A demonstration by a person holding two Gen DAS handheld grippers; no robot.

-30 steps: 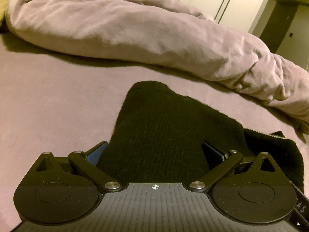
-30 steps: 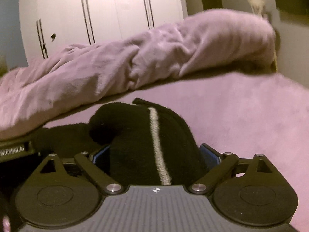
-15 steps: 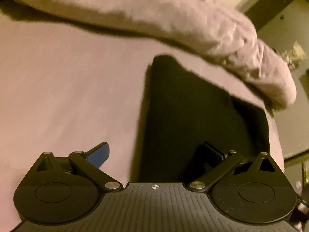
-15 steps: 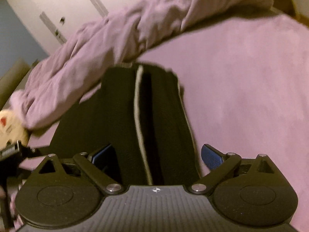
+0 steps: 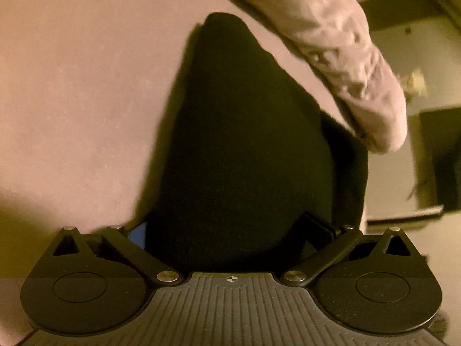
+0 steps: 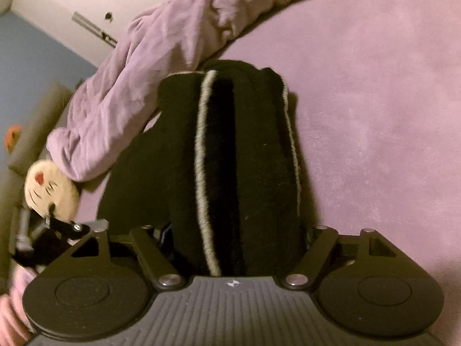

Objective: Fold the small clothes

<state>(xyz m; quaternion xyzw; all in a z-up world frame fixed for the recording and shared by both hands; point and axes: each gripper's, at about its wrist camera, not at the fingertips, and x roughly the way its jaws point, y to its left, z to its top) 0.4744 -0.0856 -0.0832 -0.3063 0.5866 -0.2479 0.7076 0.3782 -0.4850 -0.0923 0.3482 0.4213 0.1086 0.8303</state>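
The soft, limp black knit garment (image 6: pixel 230 158) lies on the bed (image 6: pixel 374 115), its near edge bunched between the closing right gripper (image 6: pixel 233 248) and inside the left gripper (image 5: pixel 230 230), whose grip cannot be told.

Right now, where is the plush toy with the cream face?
In the right wrist view the plush toy lies at the left edge, under the end of the rolled lilac duvet and left of the black garment.

One black garment (image 6: pixel 236 155), one duvet (image 6: pixel 161 66) (rumpled), one plush toy (image 6: pixel 49 190).
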